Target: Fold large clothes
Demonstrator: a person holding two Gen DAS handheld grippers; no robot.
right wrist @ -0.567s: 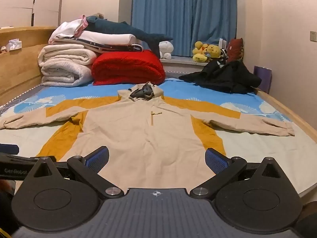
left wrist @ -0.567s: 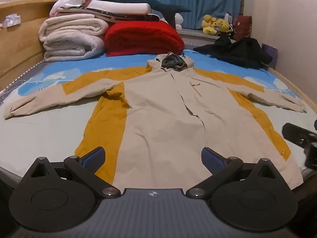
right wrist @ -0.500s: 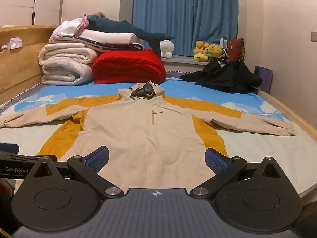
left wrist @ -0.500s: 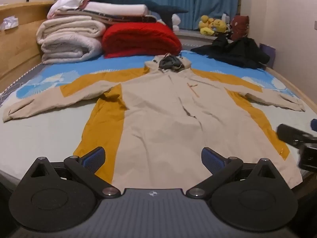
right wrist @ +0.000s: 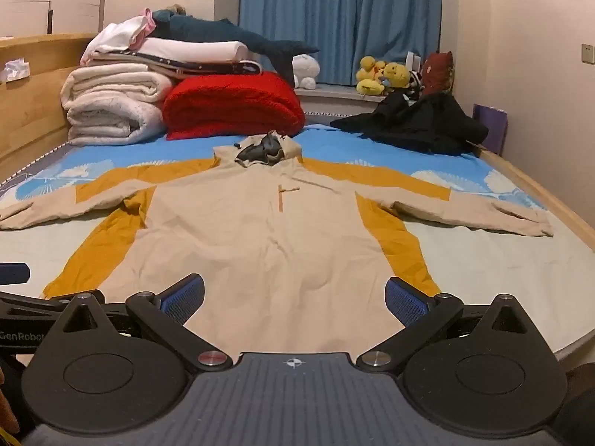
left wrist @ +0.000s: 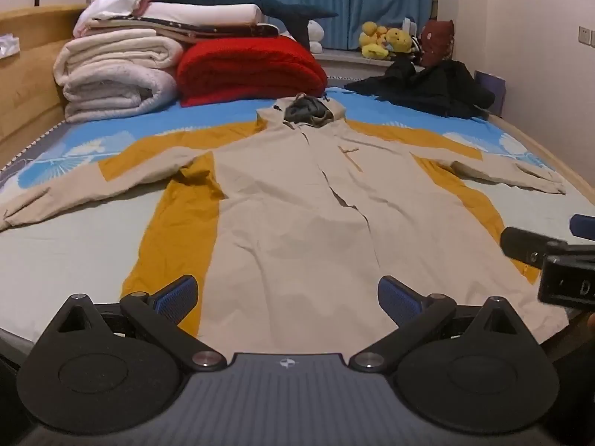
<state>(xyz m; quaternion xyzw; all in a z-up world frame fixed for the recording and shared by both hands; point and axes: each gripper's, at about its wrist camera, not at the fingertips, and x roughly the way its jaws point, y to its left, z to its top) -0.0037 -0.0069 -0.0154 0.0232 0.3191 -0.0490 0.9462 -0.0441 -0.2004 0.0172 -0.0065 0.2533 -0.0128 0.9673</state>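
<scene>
Beige-and-mustard hooded jacket (left wrist: pixel 297 223) spread flat on bed (left wrist: pixel 67 260), sleeves outstretched

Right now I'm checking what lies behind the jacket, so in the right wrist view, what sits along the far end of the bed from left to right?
White folded quilts → red blanket → black clothes heap → purple bag against the wall.
</scene>
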